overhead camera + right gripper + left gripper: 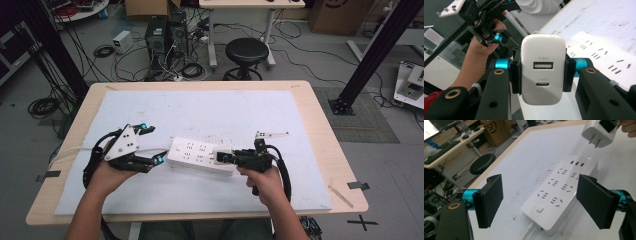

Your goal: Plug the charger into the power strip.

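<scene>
A white power strip [197, 154] lies flat on the mat, its cord running off to the left. My left gripper [152, 144] hovers just left of the strip's end, open. In the left gripper view the strip's switch end [554, 195] lies beyond the open left gripper [542, 201], whose pads stand wide apart, touching nothing. My right gripper [226, 157] is shut on a white USB charger [222, 151] held over the strip's right end. The charger's prongs [596, 142] hang clear above the strip. In the right gripper view, the right gripper [541, 71] clamps the charger [542, 82] by its sides, ports facing the camera.
A pale mat [210, 110] covers most of the wooden table [320, 125]. Beyond the far edge stand a black stool [246, 52], computer towers [165, 35] and tangled floor cables. Black frame posts [370, 50] rise at both sides.
</scene>
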Available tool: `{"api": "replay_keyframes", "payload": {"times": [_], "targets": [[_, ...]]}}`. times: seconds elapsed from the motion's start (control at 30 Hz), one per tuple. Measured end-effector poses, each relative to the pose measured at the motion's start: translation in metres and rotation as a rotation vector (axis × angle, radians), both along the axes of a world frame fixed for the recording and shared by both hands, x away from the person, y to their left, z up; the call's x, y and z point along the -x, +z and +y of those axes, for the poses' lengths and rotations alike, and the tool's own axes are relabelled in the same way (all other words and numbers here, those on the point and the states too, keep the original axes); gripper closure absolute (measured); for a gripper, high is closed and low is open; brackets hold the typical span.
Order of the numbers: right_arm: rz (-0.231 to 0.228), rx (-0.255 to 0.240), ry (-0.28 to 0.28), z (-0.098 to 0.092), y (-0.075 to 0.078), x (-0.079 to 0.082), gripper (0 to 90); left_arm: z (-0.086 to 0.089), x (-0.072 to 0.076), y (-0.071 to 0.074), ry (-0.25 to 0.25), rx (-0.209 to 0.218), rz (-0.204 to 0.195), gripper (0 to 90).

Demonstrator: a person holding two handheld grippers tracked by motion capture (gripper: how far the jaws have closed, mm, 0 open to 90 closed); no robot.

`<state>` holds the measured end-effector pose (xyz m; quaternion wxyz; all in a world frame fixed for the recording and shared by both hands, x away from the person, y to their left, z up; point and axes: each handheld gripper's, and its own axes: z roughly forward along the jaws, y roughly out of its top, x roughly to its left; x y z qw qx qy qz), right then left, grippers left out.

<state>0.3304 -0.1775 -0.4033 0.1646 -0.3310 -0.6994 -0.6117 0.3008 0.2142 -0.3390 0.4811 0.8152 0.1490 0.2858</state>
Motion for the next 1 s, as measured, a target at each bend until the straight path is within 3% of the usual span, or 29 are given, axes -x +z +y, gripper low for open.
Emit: {"api": "replay_keyframes", "payload": {"times": [0.2,0.53,0.67,0.77,0.9,1.0], "targets": [[-0.045,0.015,-0.001,0.003,0.0,-0.001,63.0,0.011,0.0,-0.004,0.036,0.017,0.011,21.8],[-0.339,0.1,-0.143,0.02,0.005,-0.004,63.0,0.019,0.002,-0.014,0.055,0.025,0.031,21.8],[-0.464,0.191,-0.219,0.021,0.009,-0.004,63.0,0.023,0.002,-0.014,0.063,0.023,0.032,21.8],[-0.524,0.25,-0.243,0.022,0.013,-0.004,63.0,0.025,0.001,-0.016,0.068,0.031,0.036,21.8],[-0.597,0.359,-0.225,0.023,0.019,-0.006,63.0,0.026,0.001,-0.018,0.069,0.027,0.043,21.8],[-0.634,0.447,-0.179,0.025,0.025,-0.008,63.1,0.027,0.001,-0.02,0.069,0.022,0.047,21.8]]}}
